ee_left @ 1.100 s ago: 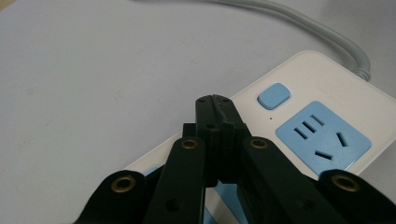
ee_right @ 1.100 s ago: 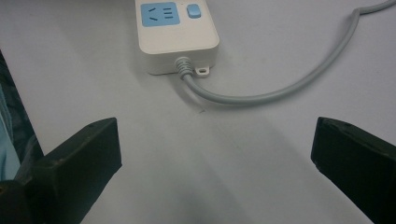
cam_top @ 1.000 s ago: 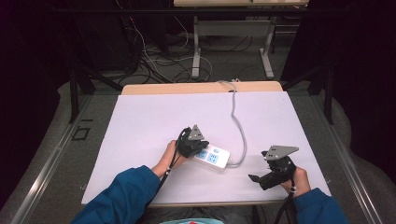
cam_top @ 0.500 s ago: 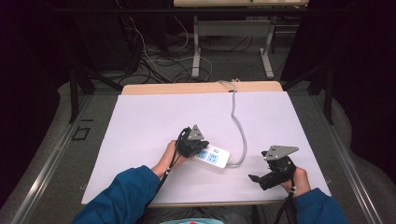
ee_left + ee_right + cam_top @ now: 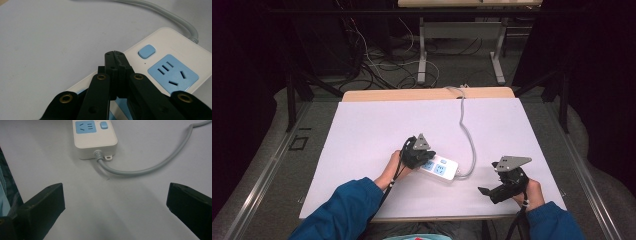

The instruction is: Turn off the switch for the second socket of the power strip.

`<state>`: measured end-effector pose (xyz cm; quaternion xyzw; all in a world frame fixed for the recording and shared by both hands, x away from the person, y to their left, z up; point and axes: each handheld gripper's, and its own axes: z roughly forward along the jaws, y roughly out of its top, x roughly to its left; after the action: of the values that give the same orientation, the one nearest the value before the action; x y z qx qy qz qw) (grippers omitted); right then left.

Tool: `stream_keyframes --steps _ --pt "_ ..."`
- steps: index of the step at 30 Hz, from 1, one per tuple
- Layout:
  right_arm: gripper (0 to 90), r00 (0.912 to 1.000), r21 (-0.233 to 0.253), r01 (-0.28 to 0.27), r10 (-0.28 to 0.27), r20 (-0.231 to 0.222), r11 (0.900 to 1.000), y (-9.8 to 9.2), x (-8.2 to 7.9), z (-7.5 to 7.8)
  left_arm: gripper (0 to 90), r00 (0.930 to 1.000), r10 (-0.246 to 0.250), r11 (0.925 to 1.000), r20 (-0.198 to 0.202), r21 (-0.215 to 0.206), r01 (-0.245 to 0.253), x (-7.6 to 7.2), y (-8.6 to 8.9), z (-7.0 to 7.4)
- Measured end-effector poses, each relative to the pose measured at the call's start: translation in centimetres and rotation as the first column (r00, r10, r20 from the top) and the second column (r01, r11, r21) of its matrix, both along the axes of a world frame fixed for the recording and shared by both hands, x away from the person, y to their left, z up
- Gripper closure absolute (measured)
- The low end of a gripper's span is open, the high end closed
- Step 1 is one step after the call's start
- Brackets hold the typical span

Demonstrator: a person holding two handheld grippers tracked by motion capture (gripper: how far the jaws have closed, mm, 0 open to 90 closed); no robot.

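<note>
A white power strip [image 5: 441, 169] with blue sockets lies on the white table [image 5: 372, 130], near the front middle. My left gripper [image 5: 427, 161] is shut, with its tips over the strip's left part. In the left gripper view the shut jaws' tips [image 5: 115, 56] hover by the strip's [image 5: 172, 42] blue button [image 5: 146, 51], beside a blue socket [image 5: 172, 75]; whether they touch it is unclear. My right gripper [image 5: 486, 192] rests open at the front right, empty. Its wide-spread jaws [image 5: 115, 195] face the strip's [image 5: 96, 143] cable end.
A grey cable [image 5: 468, 132] runs from the strip's right end, curls, and leads to the table's far edge; it also shows as the cable [image 5: 142, 171] in the right gripper view. Dark floor, cables and table legs [image 5: 422, 55] lie beyond the table.
</note>
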<state>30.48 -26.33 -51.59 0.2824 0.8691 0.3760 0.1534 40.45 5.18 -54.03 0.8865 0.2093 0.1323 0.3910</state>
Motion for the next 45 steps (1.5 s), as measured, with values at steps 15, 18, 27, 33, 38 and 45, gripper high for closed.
stream_keyframes --steps 15,18,27,33,38,45 --pt "1.0 1.0000 -0.002 -0.001 0.001 0.001 1.000 0.00 0.02 -0.01 90.0 1.0000 0.006 1.0000 0.001 0.007 -0.006 -0.10 -0.12 0.04" --pt "1.0 1.0000 -0.002 -0.004 0.004 -0.004 1.000 -0.01 0.01 0.01 90.0 1.0000 0.008 1.0000 -0.001 -0.002 -0.008 0.02 -0.05 0.02" --pt "1.0 1.0000 -0.001 -0.001 0.001 0.001 1.000 -0.01 0.02 -0.01 90.0 0.9998 0.008 1.0000 -0.017 0.000 -0.008 0.01 -0.08 0.10" --pt "1.0 1.0000 0.000 -0.002 0.002 0.000 1.000 -0.01 0.00 -0.01 90.0 0.9999 0.008 1.0000 -0.015 0.005 -0.008 -0.04 -0.13 0.14" --pt "1.0 1.0000 0.000 -0.002 0.002 0.000 1.000 0.00 0.01 -0.01 90.0 0.9999 0.004 0.9999 -0.010 0.010 -0.004 -0.05 -0.15 0.16" --pt "1.0 1.0000 0.000 -0.005 0.005 -0.005 1.000 -0.02 0.01 0.00 90.0 1.0000 0.002 0.9999 -0.005 0.012 -0.002 -0.07 -0.17 0.17"
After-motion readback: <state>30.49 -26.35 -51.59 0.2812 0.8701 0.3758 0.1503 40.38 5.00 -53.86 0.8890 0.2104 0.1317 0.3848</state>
